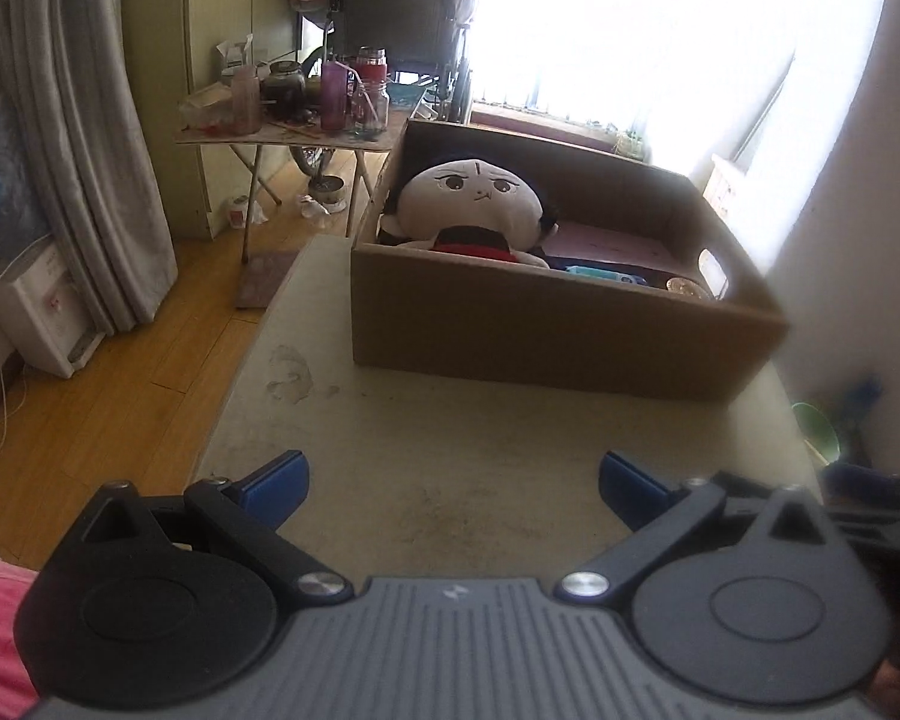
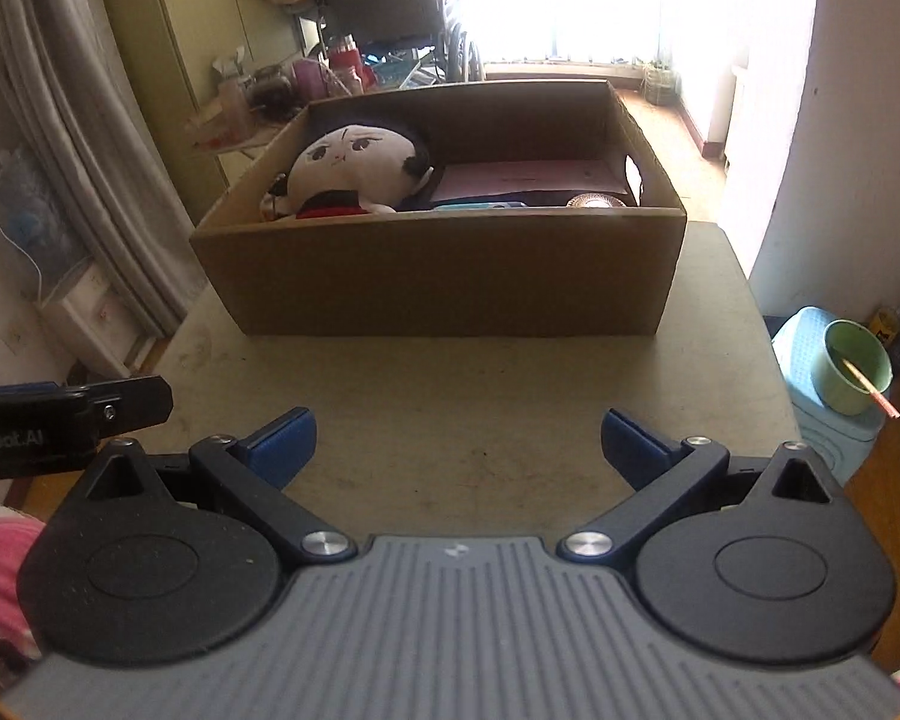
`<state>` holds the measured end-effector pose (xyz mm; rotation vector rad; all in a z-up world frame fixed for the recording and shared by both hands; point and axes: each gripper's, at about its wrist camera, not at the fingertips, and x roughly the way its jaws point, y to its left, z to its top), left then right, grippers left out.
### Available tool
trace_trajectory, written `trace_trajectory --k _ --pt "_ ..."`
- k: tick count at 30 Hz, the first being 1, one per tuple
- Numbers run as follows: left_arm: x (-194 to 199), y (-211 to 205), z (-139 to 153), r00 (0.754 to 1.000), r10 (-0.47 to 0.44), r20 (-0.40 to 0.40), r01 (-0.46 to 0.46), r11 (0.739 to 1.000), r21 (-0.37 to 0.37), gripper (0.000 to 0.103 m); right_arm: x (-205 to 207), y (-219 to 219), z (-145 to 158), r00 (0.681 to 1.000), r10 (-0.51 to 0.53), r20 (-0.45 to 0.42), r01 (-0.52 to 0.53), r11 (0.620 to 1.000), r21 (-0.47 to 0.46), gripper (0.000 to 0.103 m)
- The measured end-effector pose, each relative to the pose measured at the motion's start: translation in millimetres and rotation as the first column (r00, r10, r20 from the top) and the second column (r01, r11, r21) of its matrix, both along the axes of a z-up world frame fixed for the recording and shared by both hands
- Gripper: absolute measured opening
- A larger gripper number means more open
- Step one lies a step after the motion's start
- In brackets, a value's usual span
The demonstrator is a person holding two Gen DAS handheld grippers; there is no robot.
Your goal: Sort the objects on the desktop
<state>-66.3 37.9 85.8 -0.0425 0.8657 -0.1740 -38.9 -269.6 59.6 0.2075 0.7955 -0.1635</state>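
Note:
A brown cardboard box (image 1: pixel 510 330) (image 2: pixel 438 276) stands at the far end of a pale, stained table (image 1: pixel 450 438) (image 2: pixel 450 390). Inside it lie a plush doll with a white face and black hair (image 1: pixel 474 198) (image 2: pixel 354 162), a pink sheet (image 1: pixel 606 240) (image 2: pixel 528 177), a light-blue item (image 1: pixel 594 273) (image 2: pixel 480 205) and a round shiny thing (image 1: pixel 687 287) (image 2: pixel 594 199). My left gripper (image 1: pixel 453 486) hovers open over the near tabletop, nothing between its blue fingertips. My right gripper (image 2: pixel 459 444) is open too, short of the box and holding nothing.
A folding side table (image 1: pixel 282 132) crowded with bottles and jars stands beyond the box on a wooden floor. Grey curtains (image 1: pixel 78 138) hang at left. A green cup (image 2: pixel 855 366) with a pencil rests on a blue stool at right. The left gripper's body (image 2: pixel 72 414) shows at the right view's left edge.

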Motion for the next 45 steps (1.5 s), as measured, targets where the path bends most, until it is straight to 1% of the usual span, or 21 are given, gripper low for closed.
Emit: trace_trajectory --k 3,7,13,17,23,30,37,45 --pt "2.1 1.9 2.4 1.0 0.002 0.003 -0.002 1.0 -0.003 0.103 6.4 -0.7 4.6 1.0 -0.001 -0.024 0.001 1.0 -0.008 0.102" --pt "7.1 6.9 4.3 1.0 0.02 -0.003 -0.021 1.0 -0.023 0.103 10.6 -5.3 13.6 1.0 -0.01 -0.016 0.01 1.0 -0.01 0.102" --pt "14.9 10.6 4.3 0.999 0.036 -0.003 -0.036 0.999 -0.008 0.103 21.9 -13.1 7.7 0.998 -0.042 -0.036 0.043 0.999 0.019 0.102" --pt "16.7 11.8 3.8 0.999 0.039 -0.015 -0.04 0.999 -0.026 0.103 24.2 -13.9 4.2 0.997 -0.055 -0.052 0.056 0.998 0.021 0.102" --pt "19.6 6.3 0.0 1.0 0.009 -0.018 -0.01 1.0 -0.002 0.103 26.9 -17.0 1.3 0.996 -0.075 -0.054 0.076 0.997 0.018 0.102" --pt "20.8 4.2 1.8 1.0 -0.021 -0.009 0.021 1.0 0.007 0.103 29.9 -15.5 -2.3 0.995 -0.082 -0.062 0.083 0.996 0.016 0.102" --pt "22.1 -2.2 -1.5 0.996 -0.072 -0.044 0.072 0.997 0.006 0.103 29.7 -10.1 -3.2 0.994 -0.082 -0.069 0.083 0.996 0.013 0.102" --pt "21.4 -12.6 -4.4 0.992 -0.108 -0.071 0.108 0.994 -0.003 0.103 27.7 -10.8 -6.4 0.992 -0.097 -0.082 0.098 0.995 0.003 0.102"
